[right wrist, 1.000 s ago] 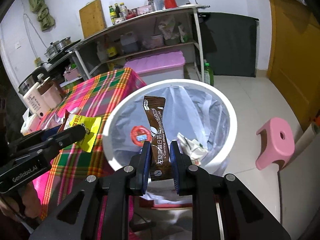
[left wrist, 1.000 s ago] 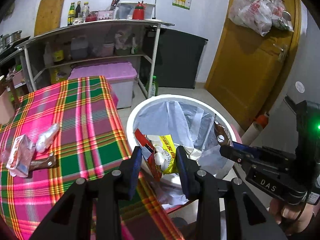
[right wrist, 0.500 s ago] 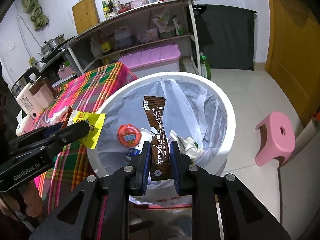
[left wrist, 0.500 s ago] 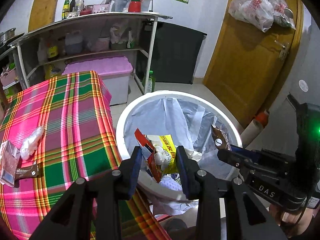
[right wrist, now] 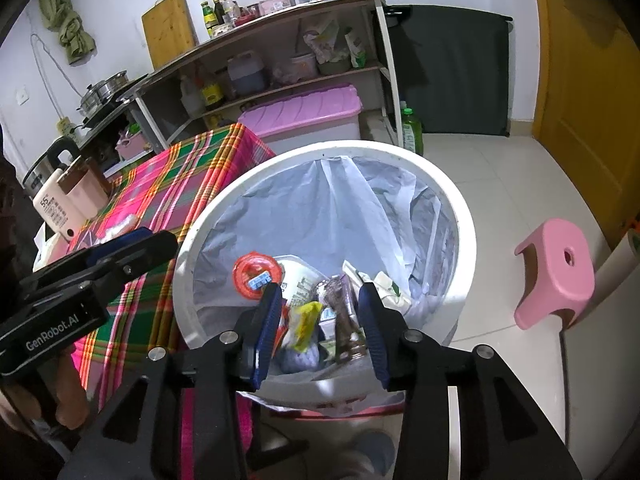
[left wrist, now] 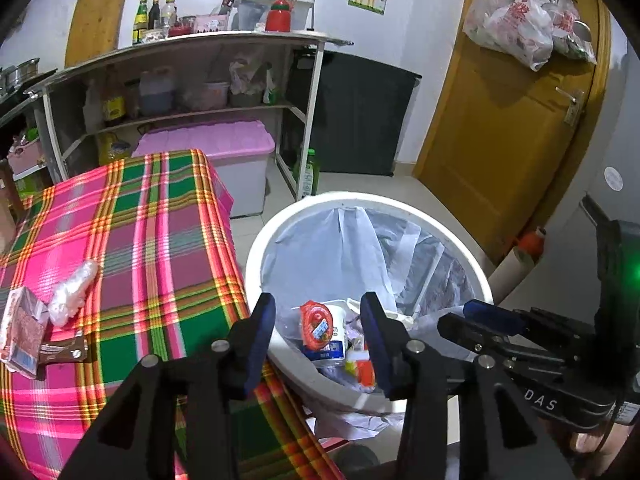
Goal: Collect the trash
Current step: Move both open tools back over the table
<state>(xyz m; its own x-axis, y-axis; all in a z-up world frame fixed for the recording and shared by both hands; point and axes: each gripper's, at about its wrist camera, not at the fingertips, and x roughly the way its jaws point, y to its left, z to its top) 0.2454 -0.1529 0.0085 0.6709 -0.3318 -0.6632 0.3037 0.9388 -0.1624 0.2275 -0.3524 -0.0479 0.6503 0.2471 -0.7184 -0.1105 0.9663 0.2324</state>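
**Both tools empty over the bin; remaining litter lies on the desk to the left**

Nearest the cameras, the left tool [left wrist: 318,336] stands with its jaws spread apart, having just been opening, and nothing sits between them. The right tool [right wrist: 318,326] is likewise spread, its jaws also having just been opening, and it grips nothing. Both hang just above the near rim of the white bin [right wrist: 460,216], pointing down into its liner.

Inside the bin, below the right tool, lie a yellow packet [right wrist: 306,320] and a brown wrapper [right wrist: 340,304], beside a red-lidded cup [right wrist: 256,274].

What is left to collect lies on the plaid desk [left wrist: 132,220], well off to the left of the bin: a small carton [left wrist: 20,332] at the edge of the left view, a brown wrapper piece [left wrist: 64,350] touching it, and a clear crumpled bag [left wrist: 74,292] just behind. The bag's long axis runs slantwise, away and to the right. The left tool is the nearer one to these, so the next pick probably falls to it, swinging left from the bin.
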